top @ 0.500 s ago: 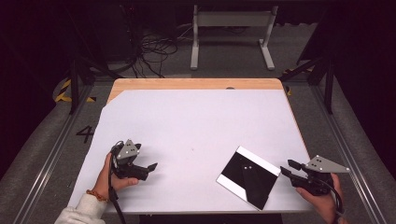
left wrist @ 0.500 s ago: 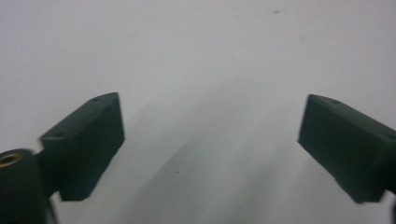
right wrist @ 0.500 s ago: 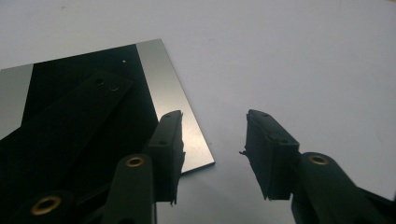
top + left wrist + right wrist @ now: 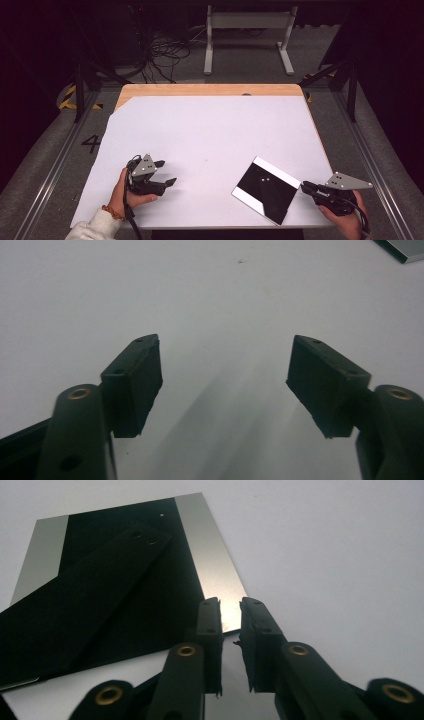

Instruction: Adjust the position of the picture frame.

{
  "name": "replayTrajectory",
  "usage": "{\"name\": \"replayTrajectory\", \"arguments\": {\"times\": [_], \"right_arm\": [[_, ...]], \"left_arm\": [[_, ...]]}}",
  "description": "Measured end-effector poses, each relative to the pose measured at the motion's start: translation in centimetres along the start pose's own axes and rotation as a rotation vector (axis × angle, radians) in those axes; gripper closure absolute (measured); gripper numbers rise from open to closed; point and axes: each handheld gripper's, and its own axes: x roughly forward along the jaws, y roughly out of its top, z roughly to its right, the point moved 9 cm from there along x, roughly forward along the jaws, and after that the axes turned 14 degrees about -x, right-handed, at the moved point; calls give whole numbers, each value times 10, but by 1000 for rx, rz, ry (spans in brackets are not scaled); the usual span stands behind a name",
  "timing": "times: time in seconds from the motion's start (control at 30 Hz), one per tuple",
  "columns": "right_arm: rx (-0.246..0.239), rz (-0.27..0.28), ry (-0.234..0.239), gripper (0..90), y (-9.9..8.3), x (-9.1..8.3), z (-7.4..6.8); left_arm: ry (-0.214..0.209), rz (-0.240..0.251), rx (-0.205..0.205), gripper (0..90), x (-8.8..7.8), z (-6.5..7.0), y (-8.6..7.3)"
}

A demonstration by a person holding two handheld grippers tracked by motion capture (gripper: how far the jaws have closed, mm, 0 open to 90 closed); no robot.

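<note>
A picture frame (image 4: 260,180) lies face down near the front right of the white table, its black back and folded stand (image 4: 85,590) up and silver strips along two edges. My right gripper (image 4: 304,185) points left at the frame's right corner. In the right gripper view its jaws (image 4: 230,605) are shut to a thin slit over that corner of the frame (image 4: 210,545), and I cannot tell whether they touch it. My left gripper (image 4: 167,172) rests at the front left in a hand, open. Bare table shows between its pads (image 4: 225,375).
White sheet (image 4: 210,135) covers the table, with a wooden strip (image 4: 210,90) along the far edge. Metal rails run along both sides. Beyond the table are cables (image 4: 160,55) on the floor and a grey stand (image 4: 247,30). The frame's corner (image 4: 405,250) shows in the left gripper view.
</note>
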Motion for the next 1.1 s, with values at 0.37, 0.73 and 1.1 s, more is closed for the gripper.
{"name": "replayTrajectory", "arguments": {"times": [0.37, 0.73, 1.1], "right_arm": [[-55, -69, 82, 871, -8, 9, -20], [-40, -20, 102, 900, -8, 17, -25], [-67, -29, 75, 900, -1, 25, -28]], "left_arm": [[-46, -31, 34, 613, 0, 9, -4], [-91, -98, 58, 868, 7, 21, -9], [-114, -107, 73, 876, 10, 27, -9]]}}
